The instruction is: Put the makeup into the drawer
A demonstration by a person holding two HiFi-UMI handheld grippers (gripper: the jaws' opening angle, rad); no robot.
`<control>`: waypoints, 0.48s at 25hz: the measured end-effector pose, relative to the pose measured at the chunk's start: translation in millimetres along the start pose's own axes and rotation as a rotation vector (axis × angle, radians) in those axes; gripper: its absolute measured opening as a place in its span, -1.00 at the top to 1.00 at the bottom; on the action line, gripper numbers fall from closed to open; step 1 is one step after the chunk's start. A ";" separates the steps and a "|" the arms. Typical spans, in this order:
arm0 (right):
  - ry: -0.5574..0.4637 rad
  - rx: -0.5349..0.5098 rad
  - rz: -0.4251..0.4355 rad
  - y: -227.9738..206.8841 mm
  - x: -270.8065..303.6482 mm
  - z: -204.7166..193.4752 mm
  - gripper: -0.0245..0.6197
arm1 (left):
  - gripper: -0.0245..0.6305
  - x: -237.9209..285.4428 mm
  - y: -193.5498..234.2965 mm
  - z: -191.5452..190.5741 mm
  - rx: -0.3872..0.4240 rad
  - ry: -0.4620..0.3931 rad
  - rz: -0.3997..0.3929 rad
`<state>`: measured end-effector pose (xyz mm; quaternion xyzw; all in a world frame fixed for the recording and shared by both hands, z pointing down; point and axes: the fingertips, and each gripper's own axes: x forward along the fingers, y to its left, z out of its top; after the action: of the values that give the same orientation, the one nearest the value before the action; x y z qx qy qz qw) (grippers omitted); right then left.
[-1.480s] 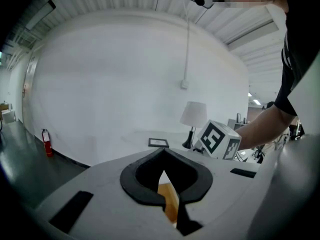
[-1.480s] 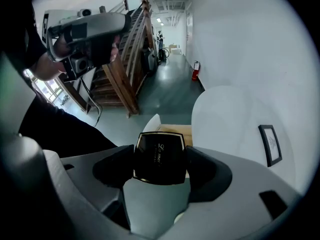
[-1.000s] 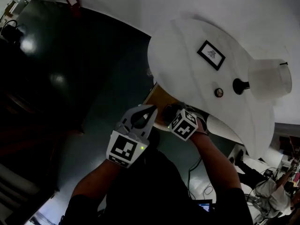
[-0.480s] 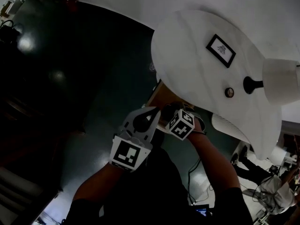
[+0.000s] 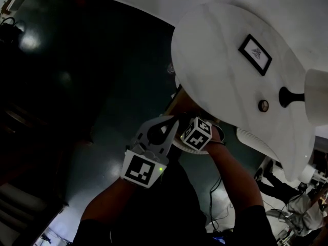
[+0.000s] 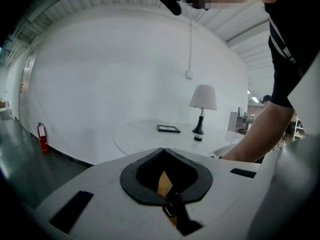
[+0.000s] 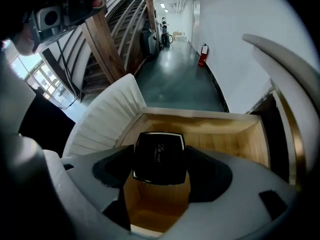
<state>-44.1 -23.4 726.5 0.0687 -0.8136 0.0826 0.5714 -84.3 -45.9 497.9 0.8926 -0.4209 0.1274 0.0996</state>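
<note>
Black compact (image 7: 159,155) sits clamped in the right tongs (image 7: 161,170), hanging over the open wooden drawer (image 7: 235,134), so lowering and letting go look like all that remains. Left tongs (image 6: 163,154) are closed on nothing. Compared with a second ago, both have crept nearer the drawer under the white tabletop (image 5: 220,60), which has slid up the head view.

Dim head view, fisheye edges, floor glare

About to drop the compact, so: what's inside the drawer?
Only bare wood shows inside the drawer. The compact, held in the right claw, covers part of its floor, so anything there stays unseen.
</note>
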 end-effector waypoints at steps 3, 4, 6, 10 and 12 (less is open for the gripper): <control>0.010 -0.003 0.003 4.0 15.6 -0.1 0.00 | 0.89 3.0 -0.7 -19.3 0.004 -0.001 -0.005; 0.012 -0.003 0.004 0.7 17.5 -2.1 0.00 | 0.89 8.4 -1.4 -21.9 0.005 -0.002 -0.009; 0.015 -0.001 0.011 -8.9 20.4 -7.2 0.00 | 0.89 22.3 -1.9 -24.6 0.009 0.006 -0.017; 0.016 0.009 0.026 -14.8 36.1 -11.3 0.00 | 0.89 33.3 0.9 -38.7 0.009 0.021 -0.012; 0.003 0.022 0.034 -14.6 44.2 -11.0 0.00 | 0.89 34.1 1.6 -45.7 0.011 0.027 -0.006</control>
<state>-45.9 -36.1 772.6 0.0609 -0.8129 0.1014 0.5703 -71.2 -58.7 552.0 0.8925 -0.4163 0.1416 0.1006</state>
